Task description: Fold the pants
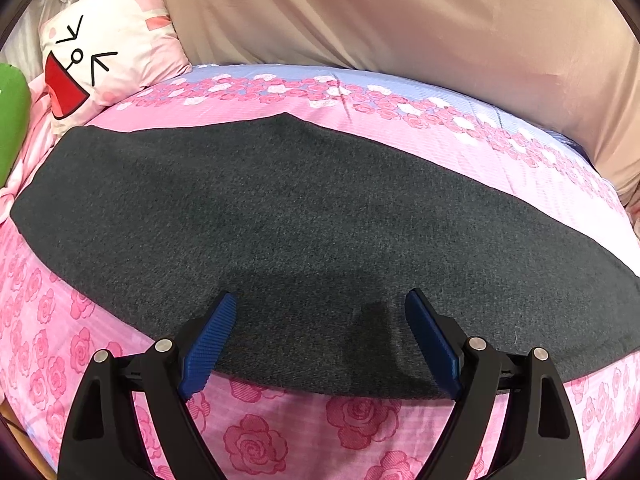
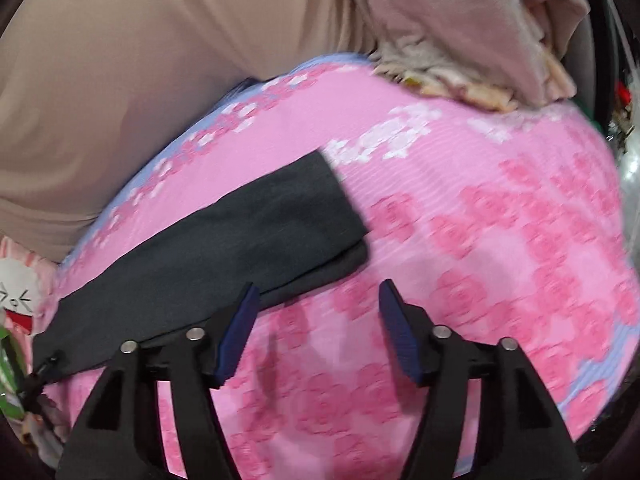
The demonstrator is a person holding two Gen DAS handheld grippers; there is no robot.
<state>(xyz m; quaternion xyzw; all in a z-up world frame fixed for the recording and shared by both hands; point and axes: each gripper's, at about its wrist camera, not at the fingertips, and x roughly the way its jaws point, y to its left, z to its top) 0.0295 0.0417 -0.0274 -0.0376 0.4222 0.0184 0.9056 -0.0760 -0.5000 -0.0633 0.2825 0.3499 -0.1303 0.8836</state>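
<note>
Two grippers are in your hands, and both have their jaws spread with nothing between the pads. Your left gripper (image 1: 320,340) hangs over the near edge of the dark grey pants (image 1: 280,216), its blue pads (image 1: 208,344) apart above the cloth; whether they touch the fabric you cannot tell from this view. The pants lie flat in a long band across the pink rose-print bedspread (image 1: 360,420), running from the left side of the bed toward the right. Beyond them a beige blanket (image 1: 380,16) is heaped along the far side, and a cartoon-face pillow (image 1: 108,52) sits at the far left corner beside something green (image 1: 12,120). Your right gripper (image 2: 316,332) is over bare bedspread (image 2: 480,240) just past the pants' end (image 2: 248,236); its left pad (image 2: 238,336) overlaps the near edge of the cloth in the picture, while the right pad stands clear over the roses. From this side the pants show two layers at their squared-off end, the lower one peeking out beneath the upper. A dark drawstring (image 2: 44,368) trails at the far left end of the garment. The right view is blurred. Crumpled pale fabric (image 2: 460,40) is piled at the bed's far right.
</note>
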